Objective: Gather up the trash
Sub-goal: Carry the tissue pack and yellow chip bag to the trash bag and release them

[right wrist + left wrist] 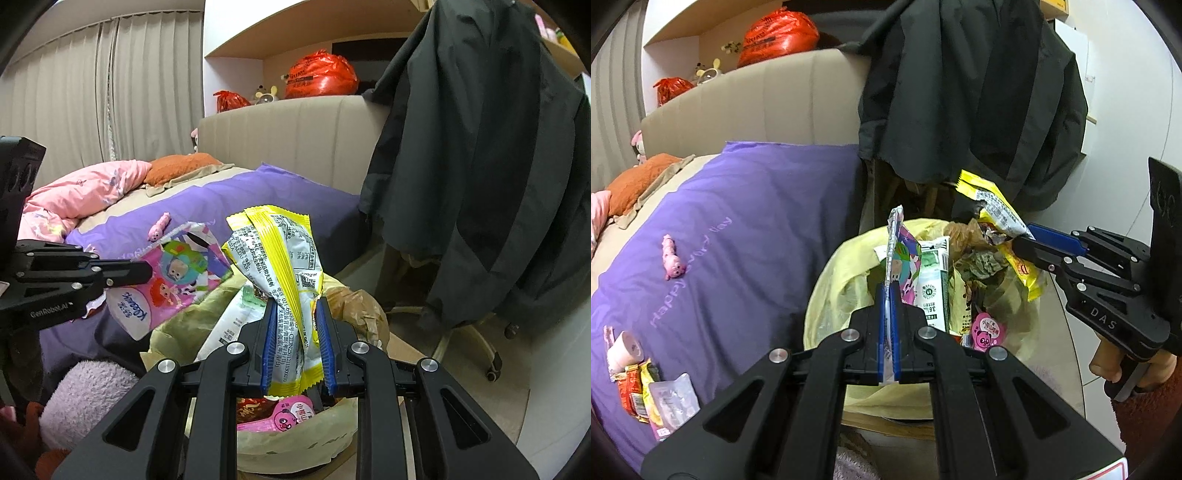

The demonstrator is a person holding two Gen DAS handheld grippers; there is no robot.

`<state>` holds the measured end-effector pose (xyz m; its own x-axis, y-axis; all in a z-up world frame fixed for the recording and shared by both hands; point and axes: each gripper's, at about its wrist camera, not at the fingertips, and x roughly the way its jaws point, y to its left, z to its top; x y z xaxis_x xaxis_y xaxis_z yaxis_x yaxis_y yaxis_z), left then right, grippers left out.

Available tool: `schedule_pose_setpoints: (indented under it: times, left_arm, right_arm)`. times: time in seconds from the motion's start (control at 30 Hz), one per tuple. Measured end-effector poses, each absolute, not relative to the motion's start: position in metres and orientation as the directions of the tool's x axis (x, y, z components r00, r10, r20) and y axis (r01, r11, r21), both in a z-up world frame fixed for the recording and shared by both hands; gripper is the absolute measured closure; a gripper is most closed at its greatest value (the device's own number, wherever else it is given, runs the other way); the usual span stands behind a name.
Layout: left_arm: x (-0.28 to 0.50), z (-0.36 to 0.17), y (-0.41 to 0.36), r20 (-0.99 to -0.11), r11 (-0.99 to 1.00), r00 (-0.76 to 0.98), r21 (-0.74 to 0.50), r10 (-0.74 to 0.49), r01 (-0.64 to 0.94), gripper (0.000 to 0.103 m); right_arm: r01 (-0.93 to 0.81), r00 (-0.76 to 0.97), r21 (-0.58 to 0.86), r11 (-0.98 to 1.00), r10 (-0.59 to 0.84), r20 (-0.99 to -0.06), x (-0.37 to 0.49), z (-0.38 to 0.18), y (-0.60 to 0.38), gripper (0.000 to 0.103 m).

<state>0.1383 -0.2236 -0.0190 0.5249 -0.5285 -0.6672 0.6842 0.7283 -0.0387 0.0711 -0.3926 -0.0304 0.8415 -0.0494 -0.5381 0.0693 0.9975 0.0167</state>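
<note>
I have both grippers parked over the bin (827, 295), the one lined with a pale yellow bag, because that is where everything I pick up has to end. My left gripper (888, 295) has its fingers pressed together on the edge of a flat pink cartoon wrapper (903, 254), which stands on end above the near side of the bin; I hold it edge-up so it can slide straight down between the rubbish already heaped there. My right gripper (297, 325) pinches a yellow-and-white snack wrapper (284, 258) near its lower end, the rest of it sticking up over the far right side of the bin. The same wrapper (997, 210) shows in the left view, crumpled at the blue fingertips.

The bin looks close to full: a green-and-white carton (932, 280), brown crumpled film and a small pink packet (988, 330) lie at the top, so I judge both wrappers should be let go low and towards the middle, or they may slip off the heap.

More trash (646, 387) waits on the purple bedspread (738, 229) to the left of the bin: a cluster of snack packets and a paper cup. A small pink toy (672, 258) lies farther up the bedspread; I take it for no rubbish.
</note>
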Motion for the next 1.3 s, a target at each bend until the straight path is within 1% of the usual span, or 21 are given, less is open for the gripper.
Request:
schedule_pose_setpoints:
  times: [0.07, 0.2, 0.23, 0.37, 0.5, 0.67, 0.9, 1.07, 1.13, 1.17, 1.2, 1.23, 1.27, 1.3]
  left_arm:
    - [0.144, -0.025, -0.228, -0.678, 0.712, 0.493, -0.064, -0.545, 0.7, 0.1]
    - [0.159, -0.047, -0.248, -0.711, 0.616, 0.333, -0.176, -0.619, 0.768, 0.1]
    - [0.161, -0.054, -0.255, -0.726, 0.605, 0.315, -0.173, -0.612, 0.778, 0.1]
    - [0.171, -0.083, -0.284, -0.799, 0.599, 0.296, -0.098, -0.524, 0.794, 0.1]
    - [0.176, -0.098, -0.293, -0.832, 0.59, 0.263, -0.093, -0.488, 0.802, 0.1]
    - [0.178, -0.098, -0.288, -0.83, 0.588, 0.246, -0.116, -0.5, 0.8, 0.1]
    - [0.179, -0.098, -0.283, -0.828, 0.591, 0.241, -0.13, -0.507, 0.796, 0.1]
    - [0.173, -0.093, -0.281, -0.816, 0.587, 0.234, -0.153, -0.529, 0.795, 0.1]
    - [0.173, -0.09, -0.278, -0.807, 0.584, 0.23, -0.168, -0.544, 0.794, 0.1]
    - [0.172, -0.087, -0.275, -0.799, 0.583, 0.229, -0.178, -0.556, 0.793, 0.098]
    - [0.172, -0.085, -0.274, -0.794, 0.581, 0.227, -0.186, -0.564, 0.792, 0.094]
    - [0.172, -0.082, -0.271, -0.787, 0.579, 0.224, -0.196, -0.574, 0.791, 0.09]
    - [0.172, -0.079, -0.267, -0.78, 0.578, 0.225, -0.205, -0.584, 0.79, 0.079]
    - [0.171, -0.075, -0.263, -0.769, 0.578, 0.231, -0.213, -0.597, 0.788, 0.07]
  right_arm:
    - [0.071, 0.838, 0.02, 0.997, -0.048, -0.544, 0.074, -0.033, -0.395, 0.082]
    - [0.078, 0.828, 0.031, 0.996, -0.047, -0.559, 0.081, -0.04, -0.403, 0.082]
    - [0.082, 0.824, 0.035, 0.996, -0.048, -0.564, 0.083, -0.042, -0.406, 0.082]
    - [0.095, 0.812, 0.044, 0.995, -0.051, -0.582, 0.086, -0.051, -0.413, 0.082]
    - [0.083, 0.792, 0.063, 0.995, -0.027, -0.61, 0.091, -0.061, -0.418, 0.082]
    - [0.063, 0.761, 0.059, 0.996, -0.01, -0.648, 0.103, -0.076, -0.414, 0.082]
    - [0.064, 0.737, 0.046, 0.997, -0.016, -0.675, 0.11, -0.087, -0.409, 0.082]
    - [0.071, 0.733, 0.024, 0.997, -0.036, -0.679, 0.102, -0.087, -0.405, 0.082]
    - [0.077, 0.736, 0.025, 0.997, -0.04, -0.676, 0.099, -0.086, -0.405, 0.08]
    - [0.079, 0.736, 0.027, 0.996, -0.04, -0.676, 0.098, -0.086, -0.405, 0.078]
    - [0.082, 0.735, 0.03, 0.996, -0.04, -0.676, 0.097, -0.085, -0.405, 0.074]
    - [0.079, 0.737, 0.038, 0.996, -0.033, -0.675, 0.096, -0.084, -0.405, 0.073]
    - [0.081, 0.737, 0.044, 0.996, -0.03, -0.675, 0.095, -0.084, -0.405, 0.071]
    - [0.087, 0.737, 0.048, 0.995, -0.032, -0.675, 0.094, -0.083, -0.405, 0.064]
